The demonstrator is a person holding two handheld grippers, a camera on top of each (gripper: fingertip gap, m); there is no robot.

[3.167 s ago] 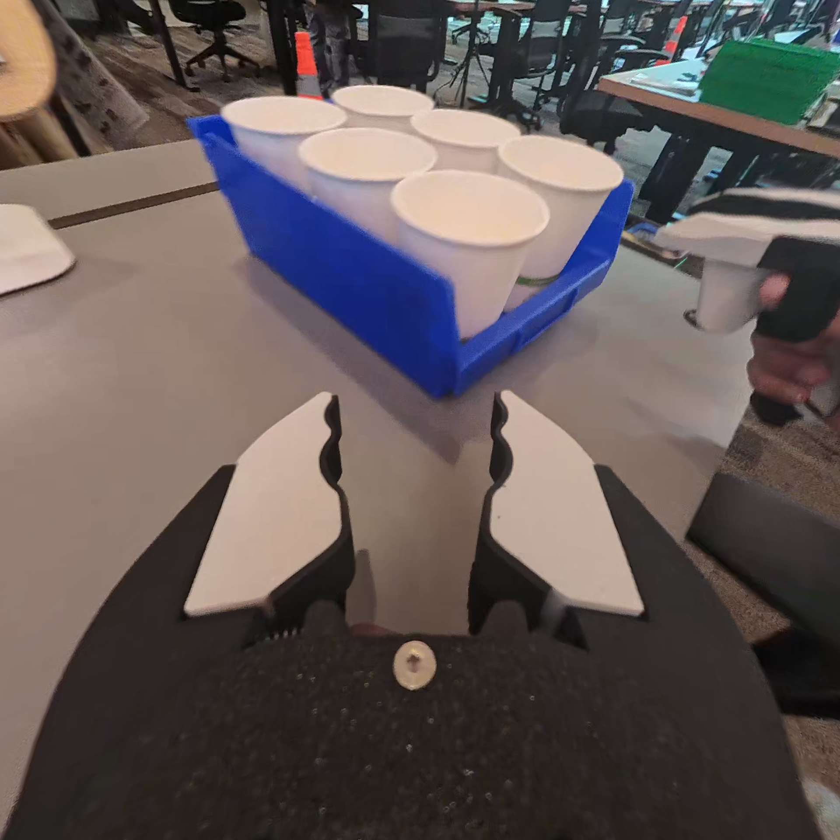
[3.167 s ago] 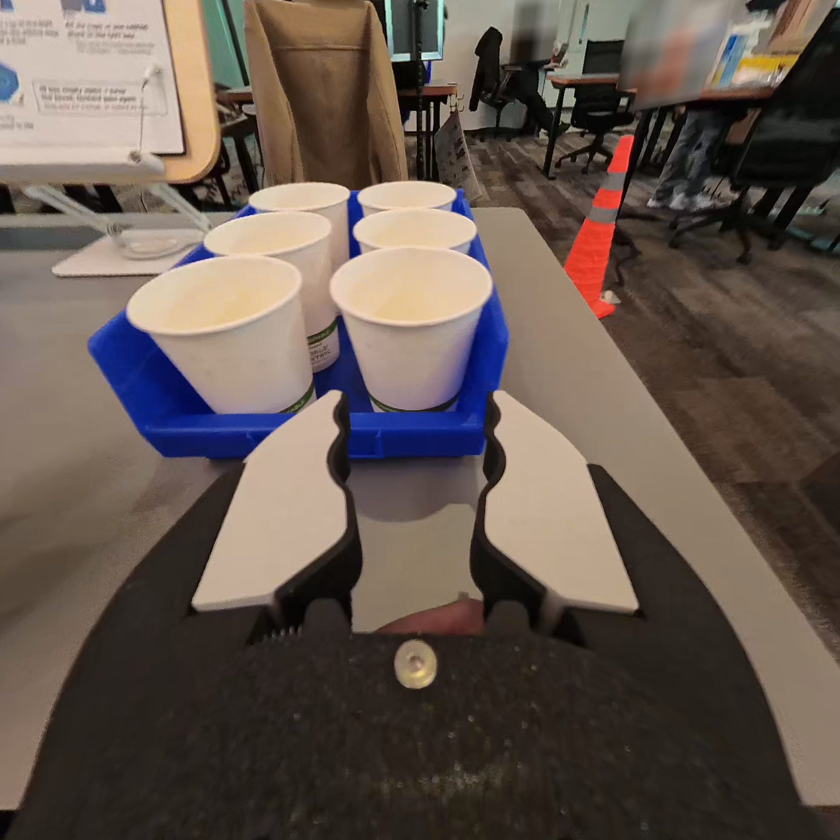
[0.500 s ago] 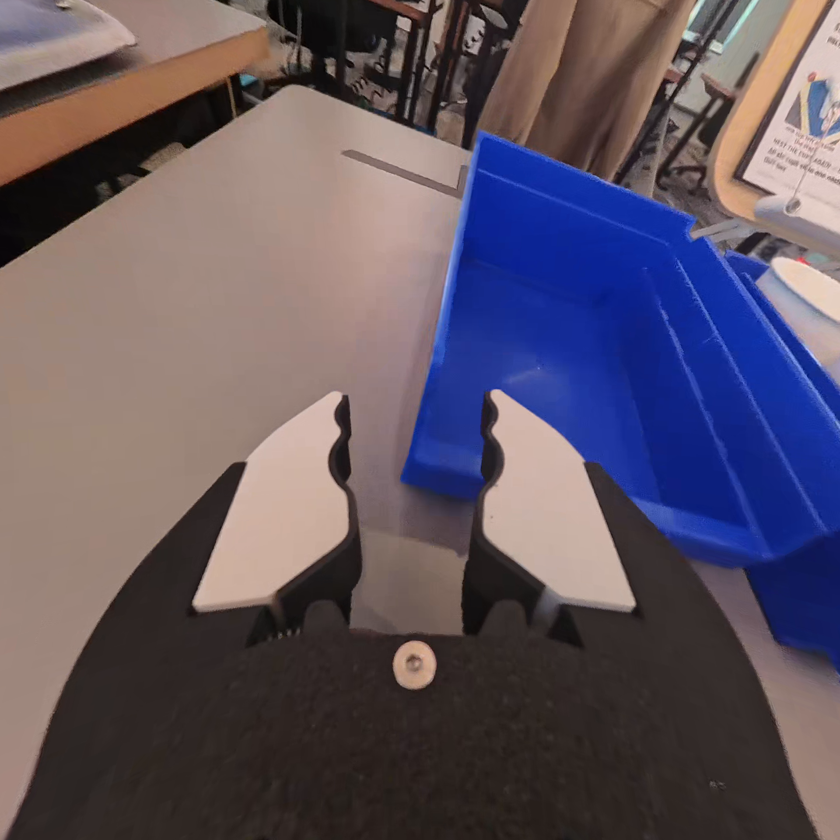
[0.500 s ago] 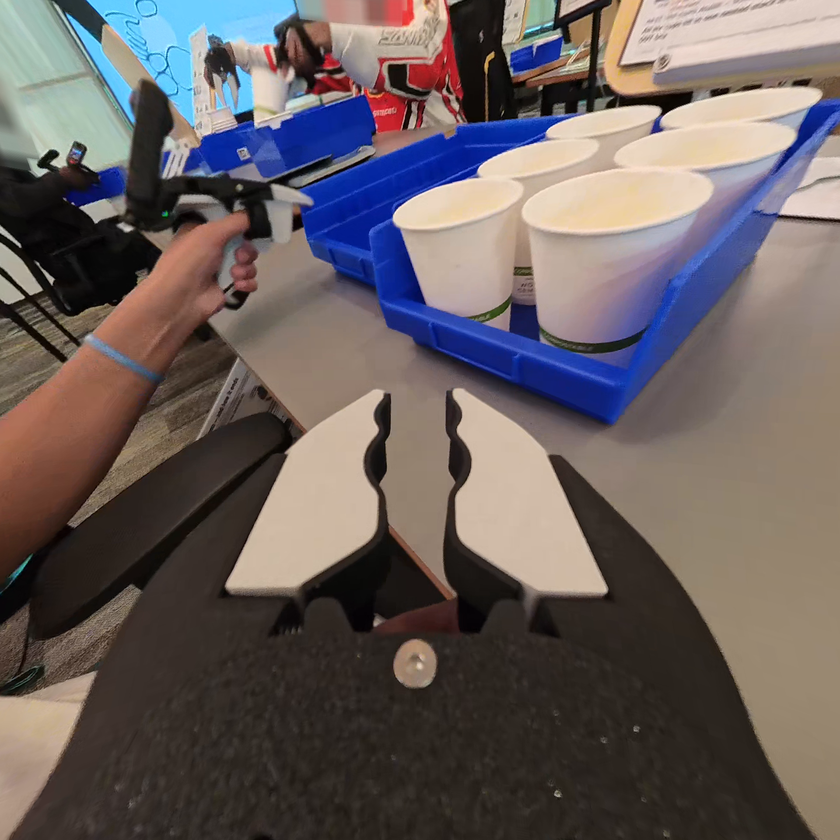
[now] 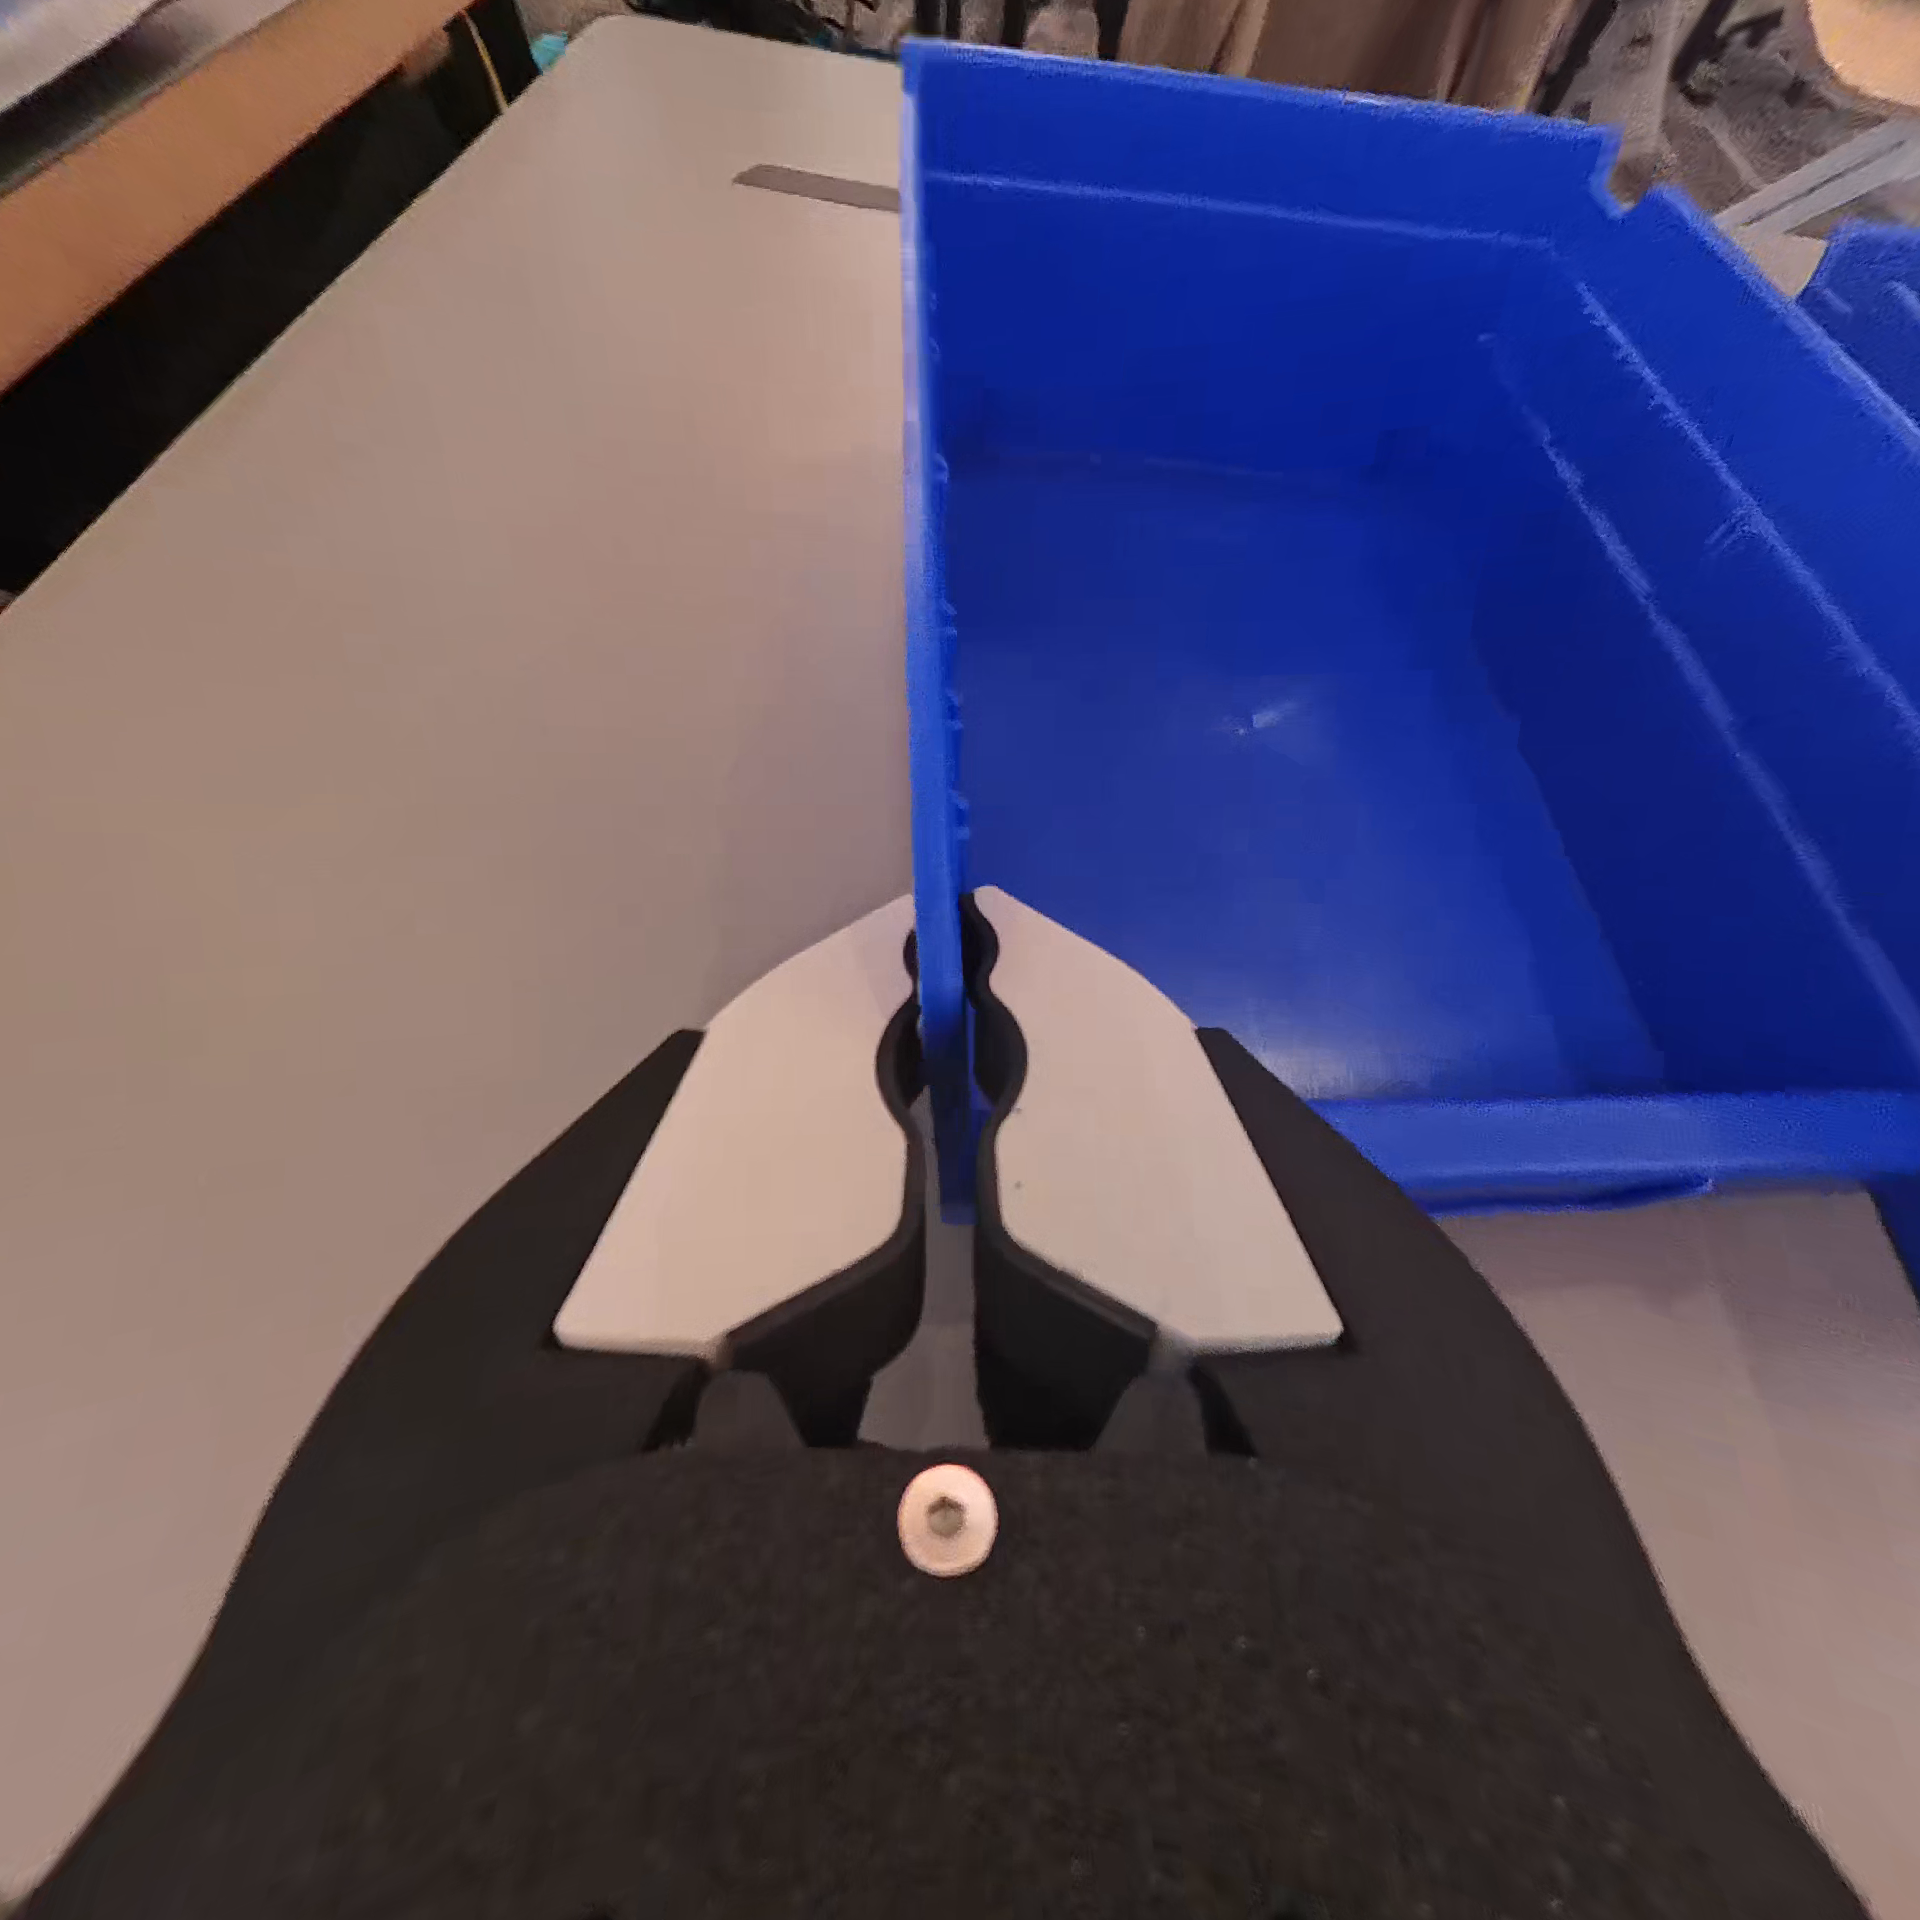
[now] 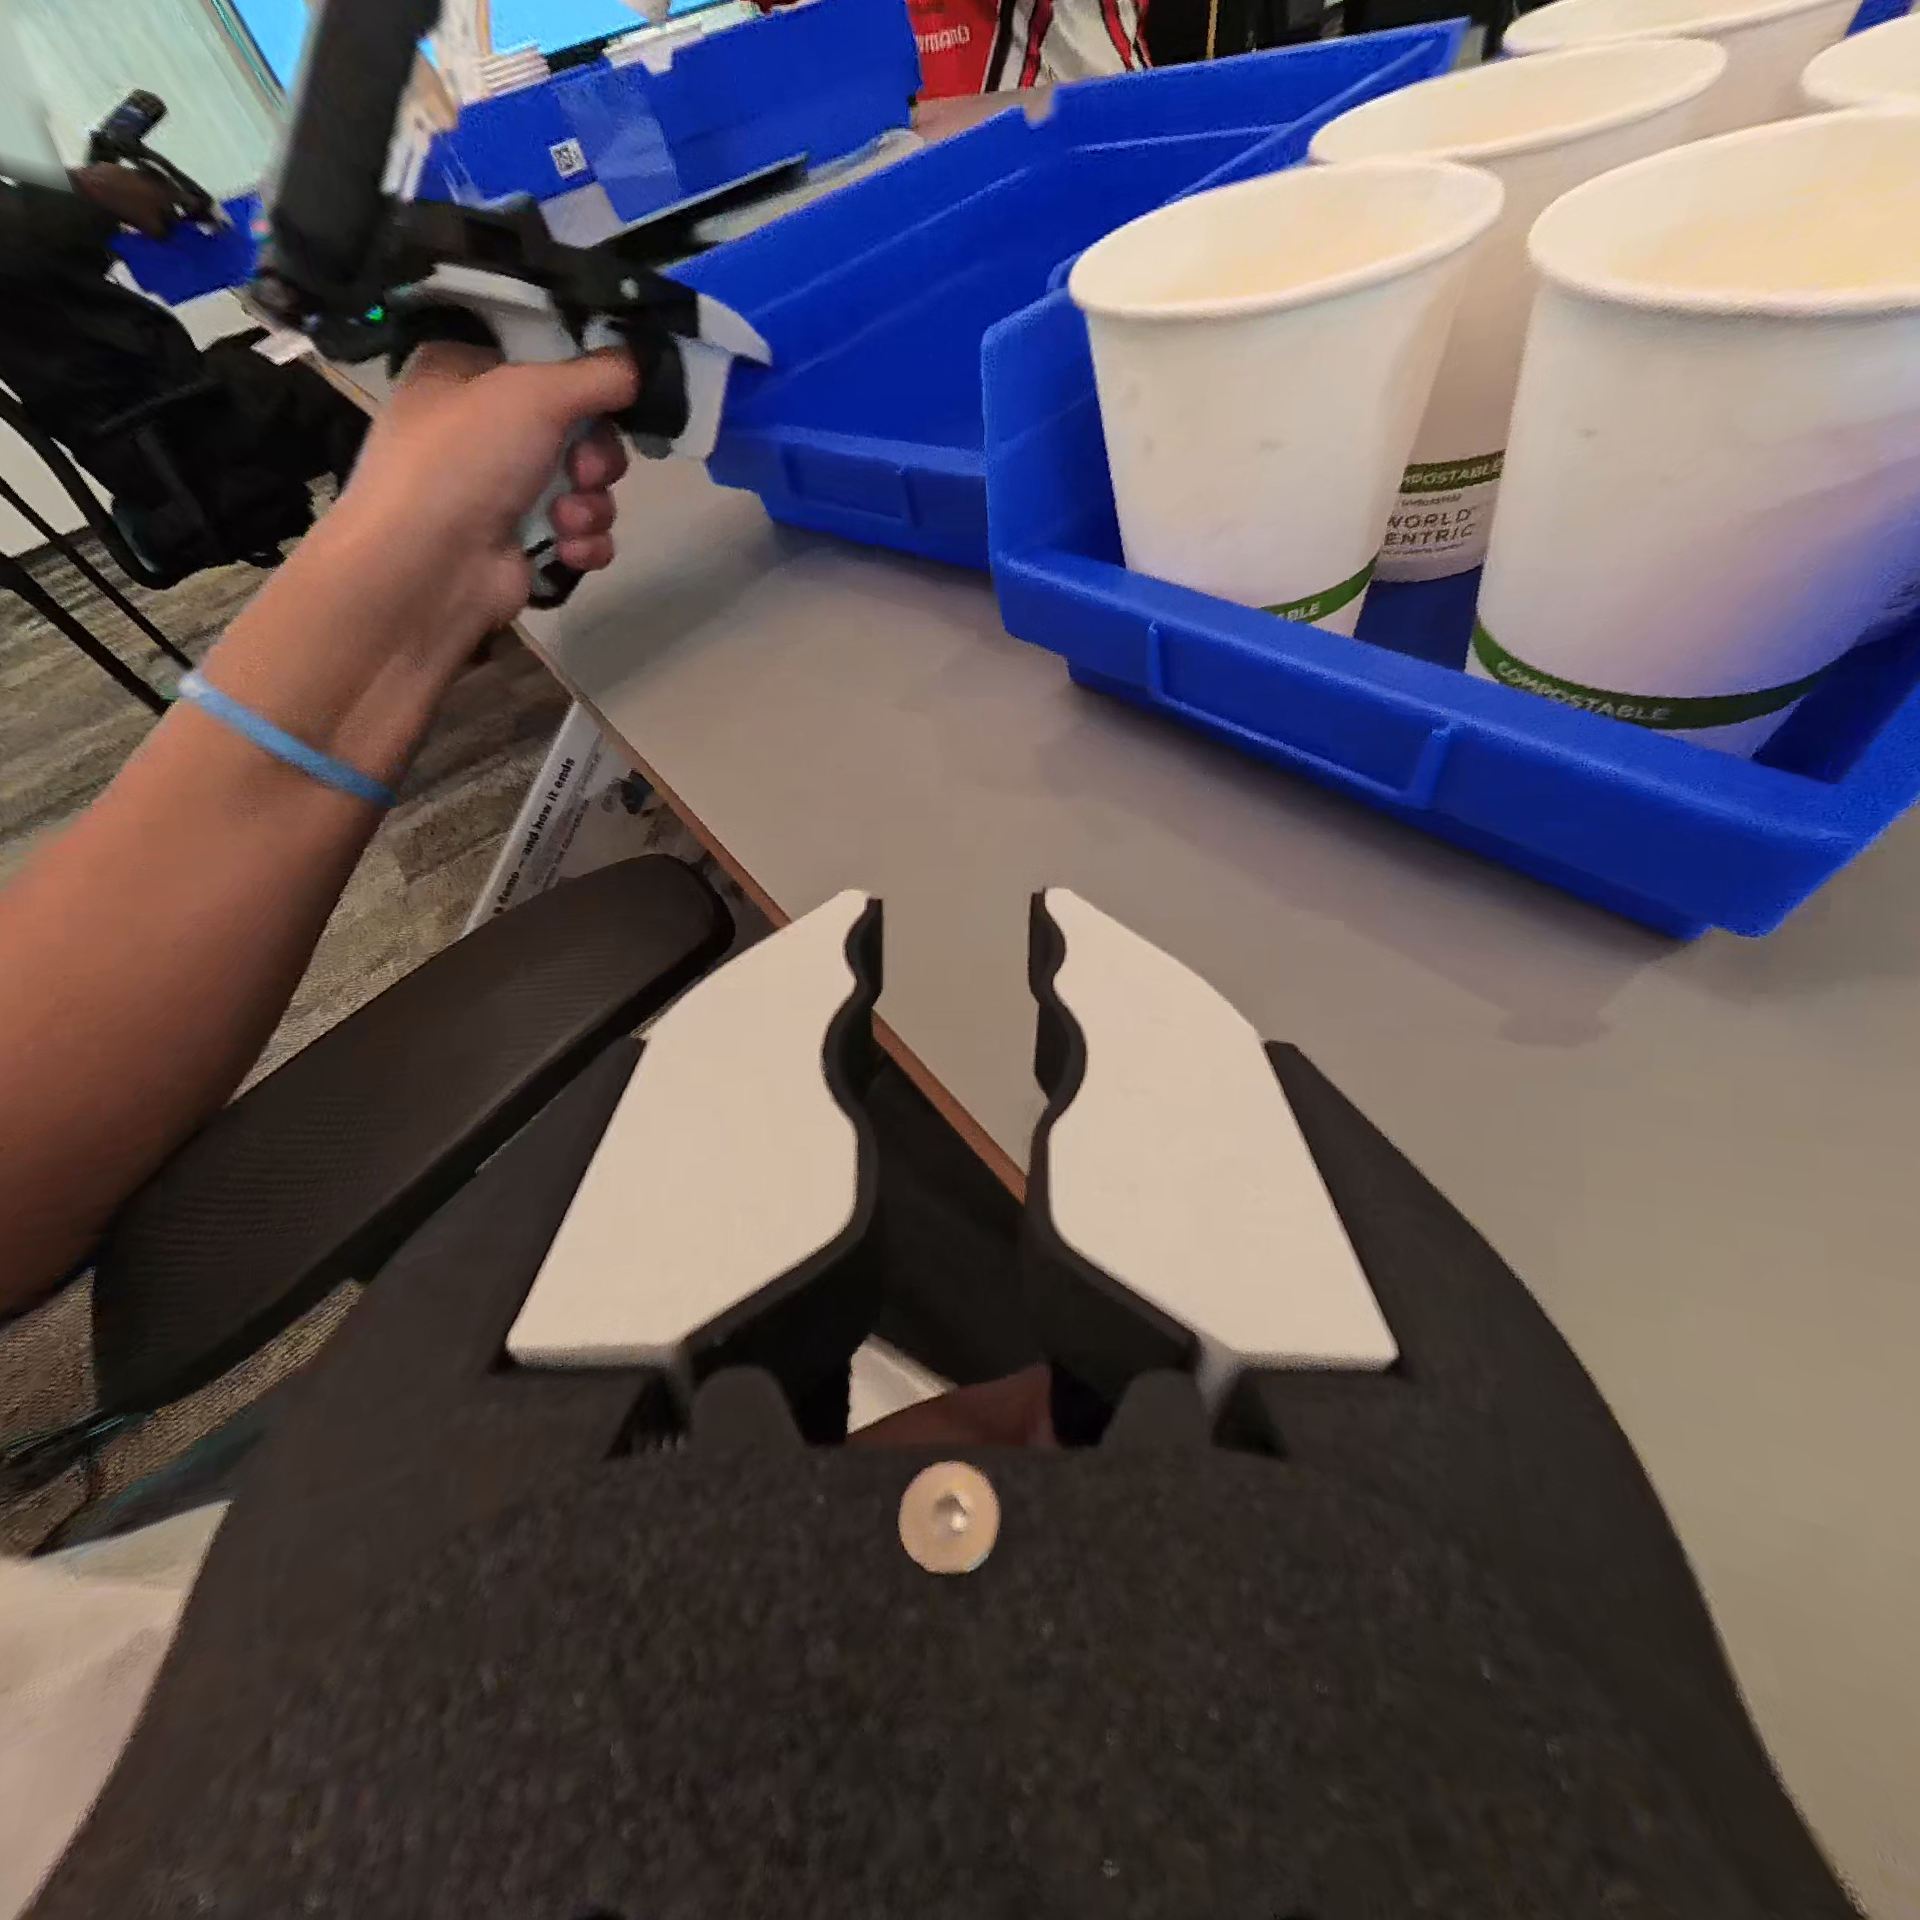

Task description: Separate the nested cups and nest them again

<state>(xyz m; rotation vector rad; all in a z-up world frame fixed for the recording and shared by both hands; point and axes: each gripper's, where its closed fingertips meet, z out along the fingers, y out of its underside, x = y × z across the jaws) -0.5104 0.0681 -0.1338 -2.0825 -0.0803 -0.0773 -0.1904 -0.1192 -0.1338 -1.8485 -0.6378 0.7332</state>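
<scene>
Left hand-held gripper (image 5: 940,997): clamped on empty bin (image 5: 1299,665) wall; I'd slide it, not lift.
Right hand-held gripper (image 6: 954,935): apart, empty, near cups (image 6: 1278,384).

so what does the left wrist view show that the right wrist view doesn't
Only the left wrist view shows the left gripper shut on the side wall of the empty blue bin, with nothing on the bin's floor.

Only the right wrist view shows the white paper cups standing in the second blue bin, the right gripper open over the table edge, a black chair armrest, and the person's hand gripping the left gripper's handle.

Both show the grey table, the empty bin and the left gripper.
</scene>
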